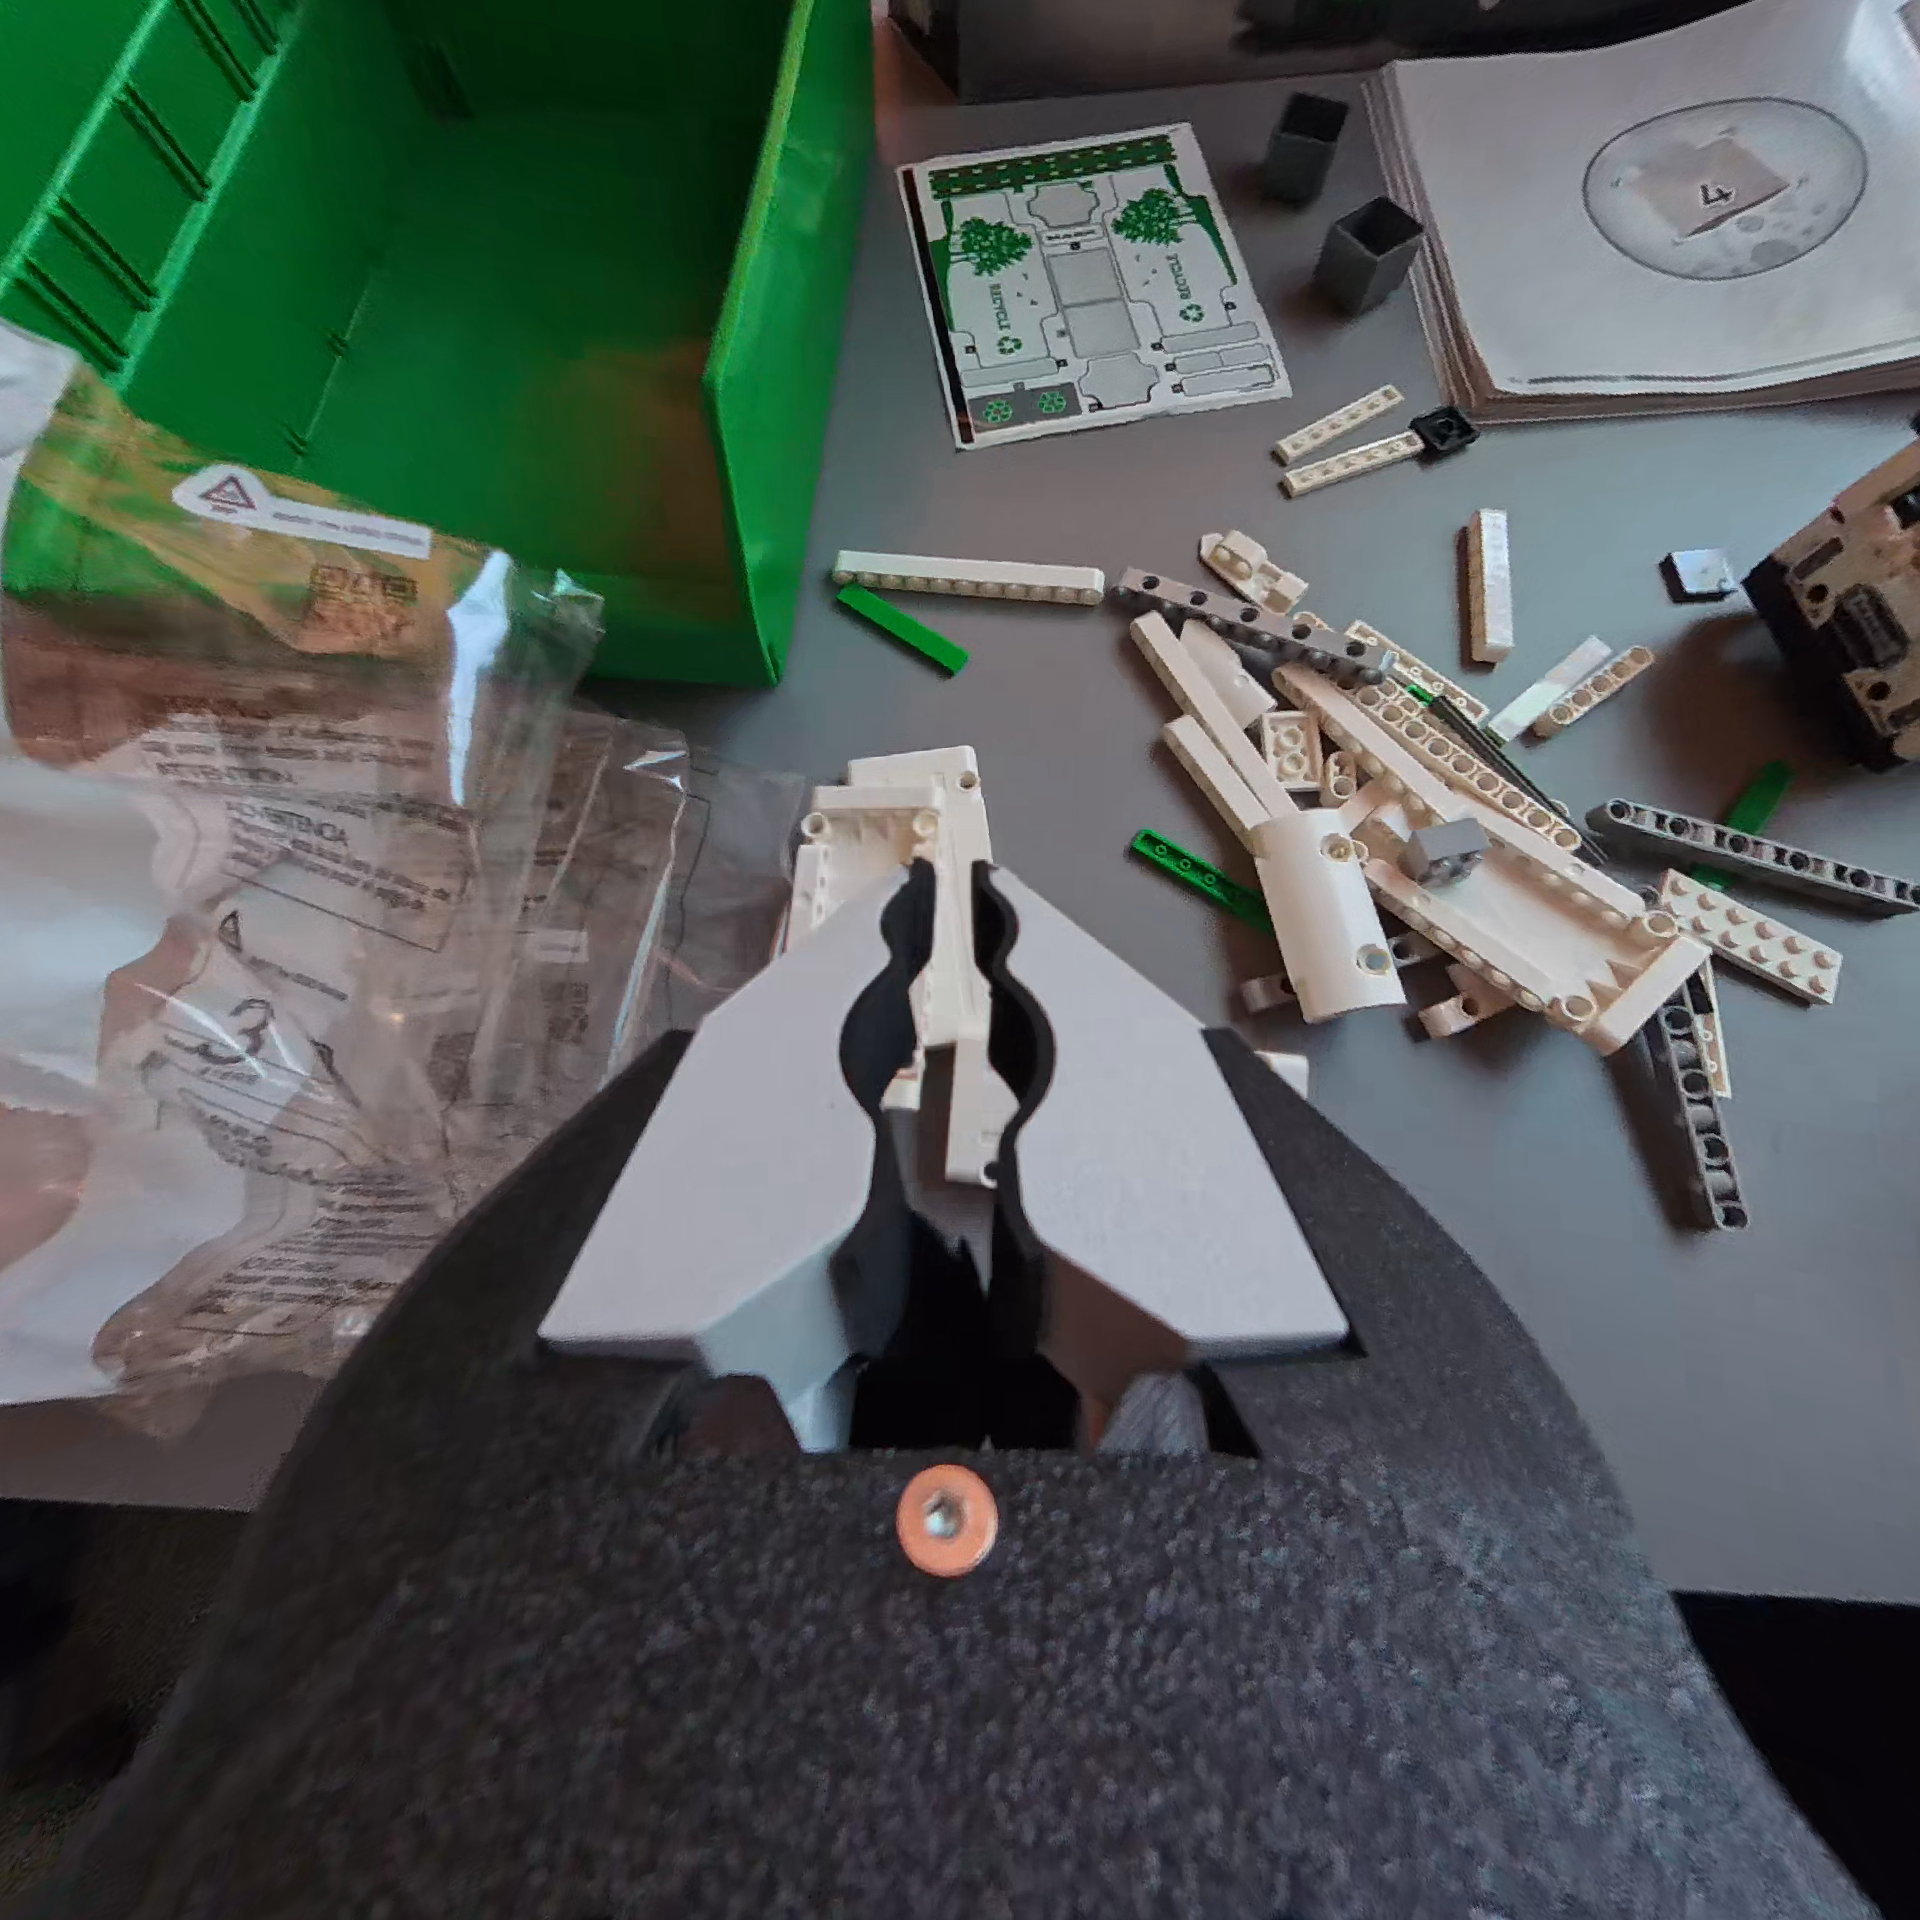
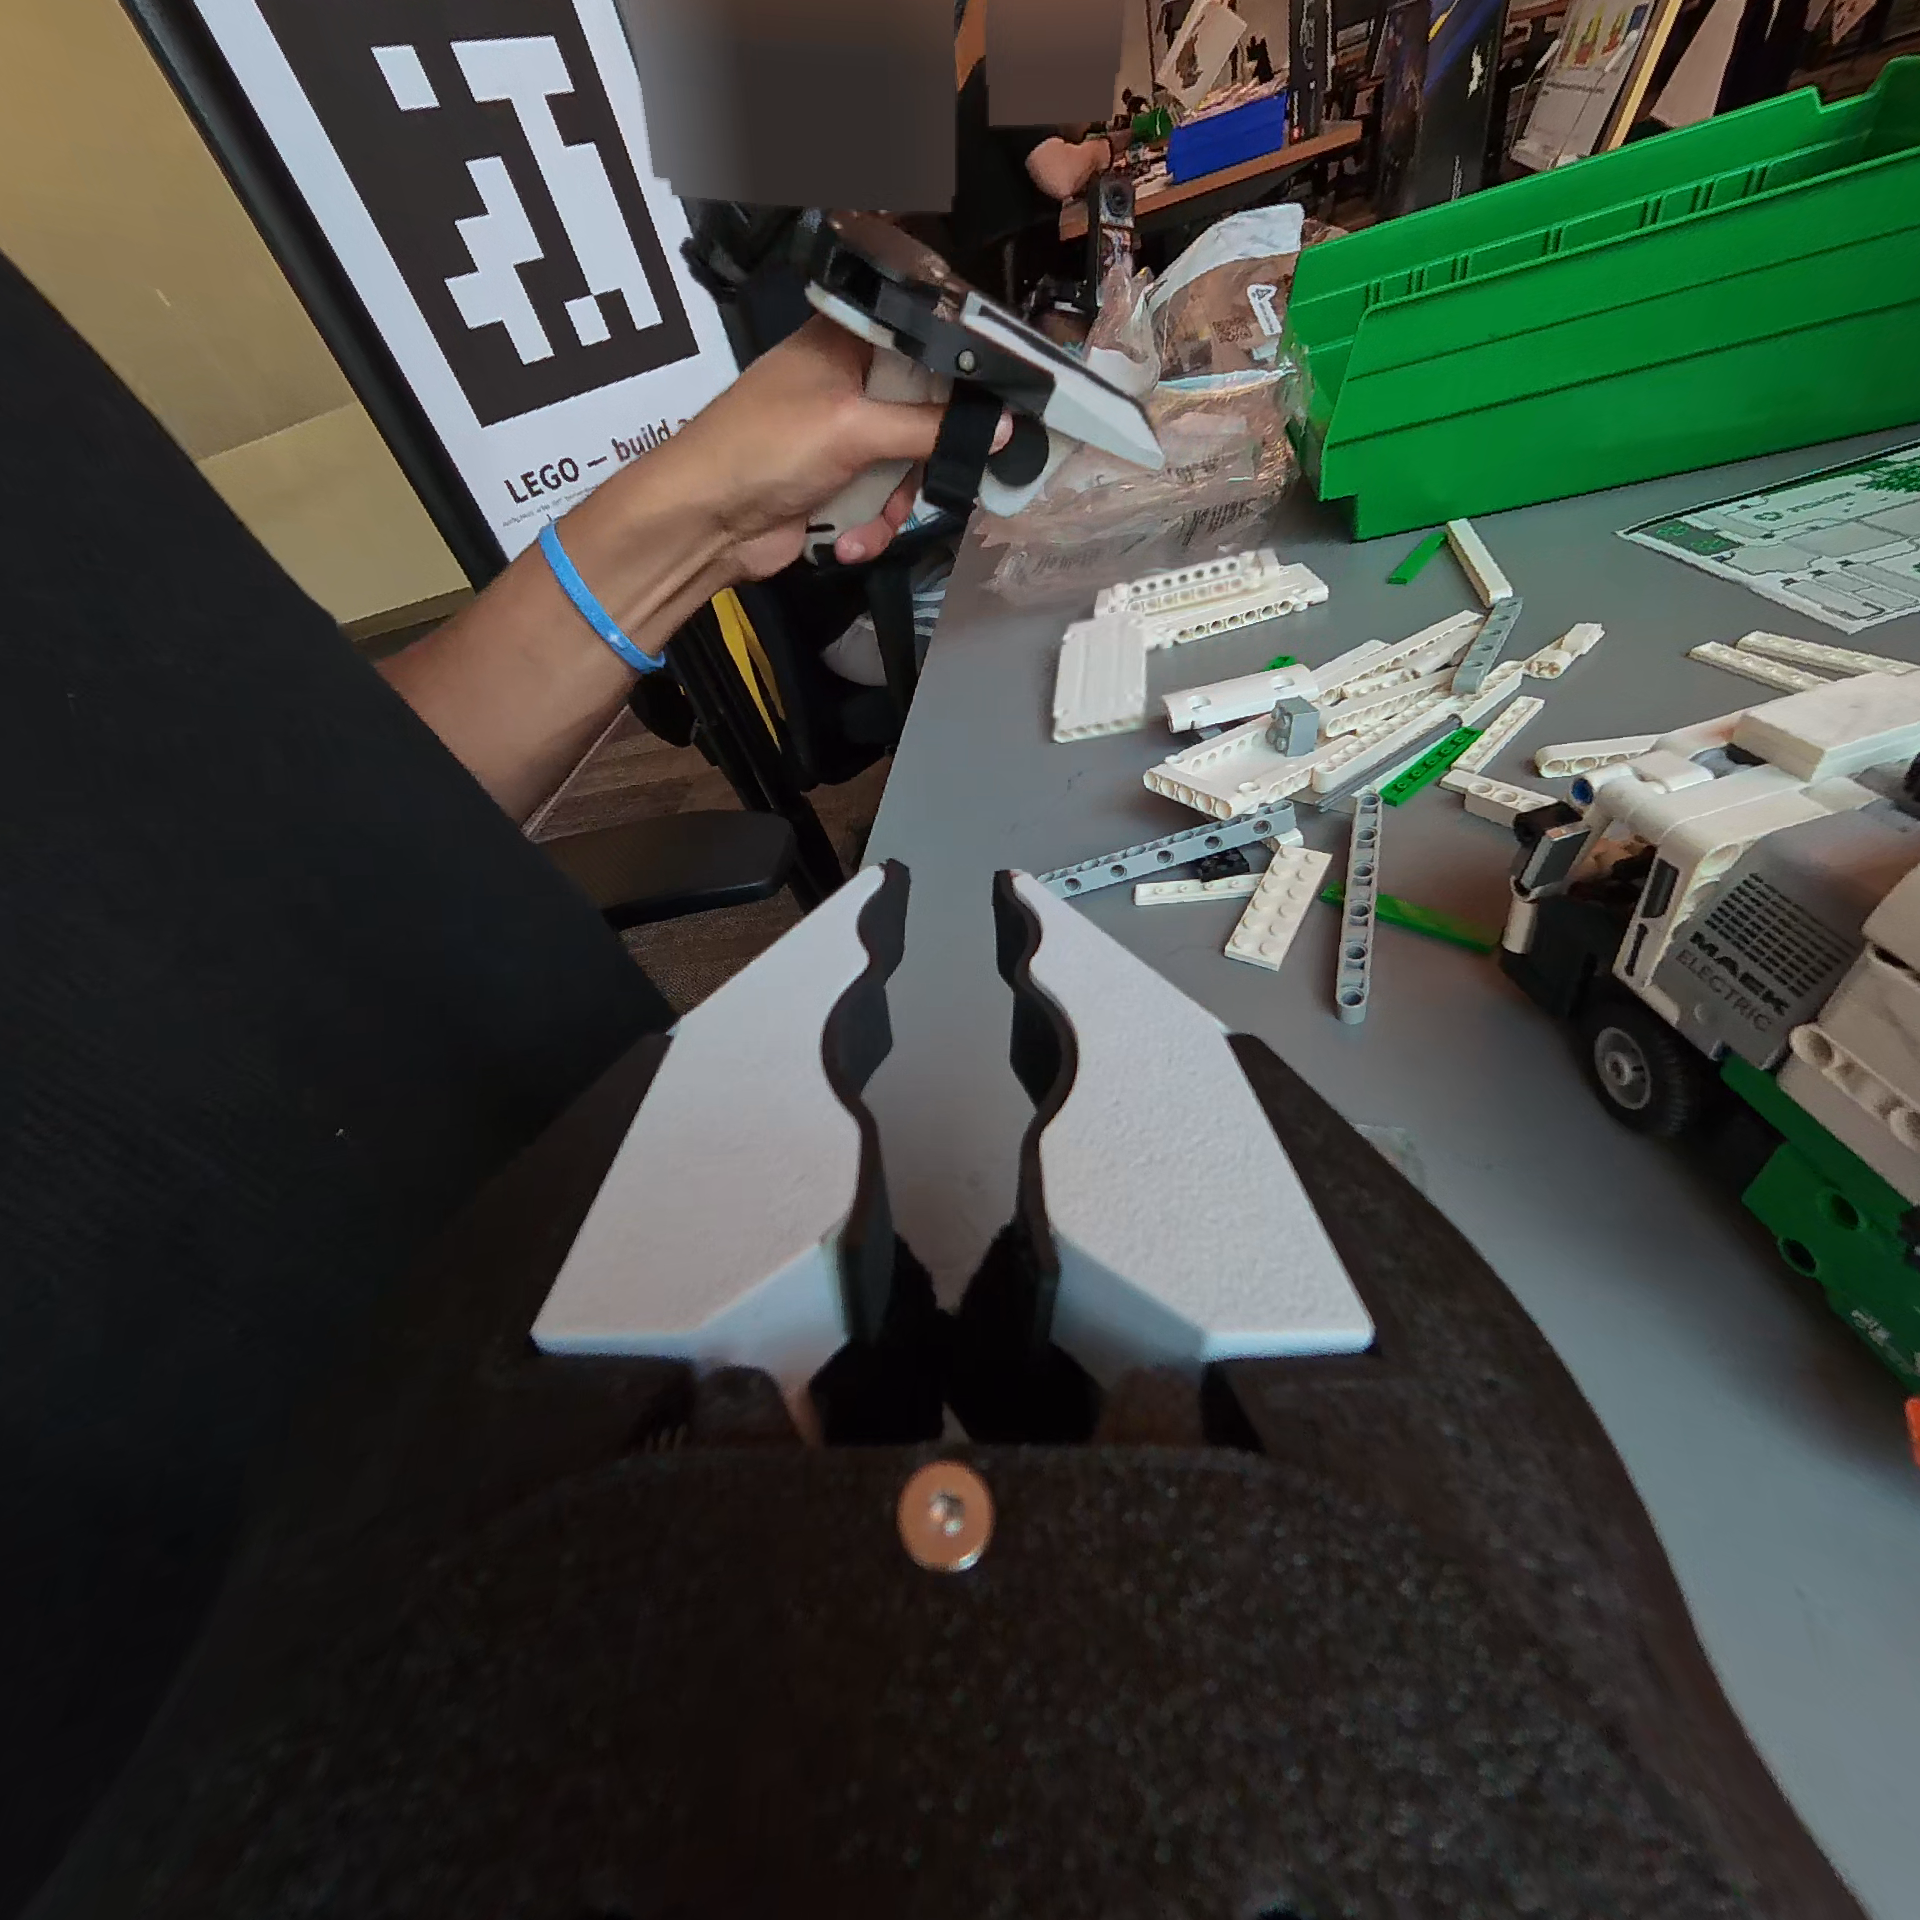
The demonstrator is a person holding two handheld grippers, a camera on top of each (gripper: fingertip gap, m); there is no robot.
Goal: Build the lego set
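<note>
My left gripper [image 1: 951, 868] hovers over white Lego panels [image 1: 894, 810] that lie on the grey table [image 1: 1558, 1299]. Its jaws stand a narrow gap apart with nothing clamped. The right wrist view shows it held by a hand in the air [image 2: 1132, 442] above those panels [image 2: 1101, 665]. My right gripper [image 2: 951, 868] is slightly open and empty, near the table's left edge. A pile of white, grey and green loose pieces [image 1: 1403, 831] lies mid-table, also in the right wrist view [image 2: 1351, 727]. The partly built white and green truck [image 2: 1745, 935] stands at the right [image 1: 1849, 623].
A green bin [image 1: 468, 312] [image 2: 1610, 343] stands at the back. Clear plastic bags [image 1: 312, 935] lie at the left. A sticker sheet [image 1: 1091, 291], an instruction booklet [image 1: 1662, 208] and two dark grey cups [image 1: 1366, 255] lie at the far side. The gap from one gripper's tips to the other's is roughly 30 centimeters.
</note>
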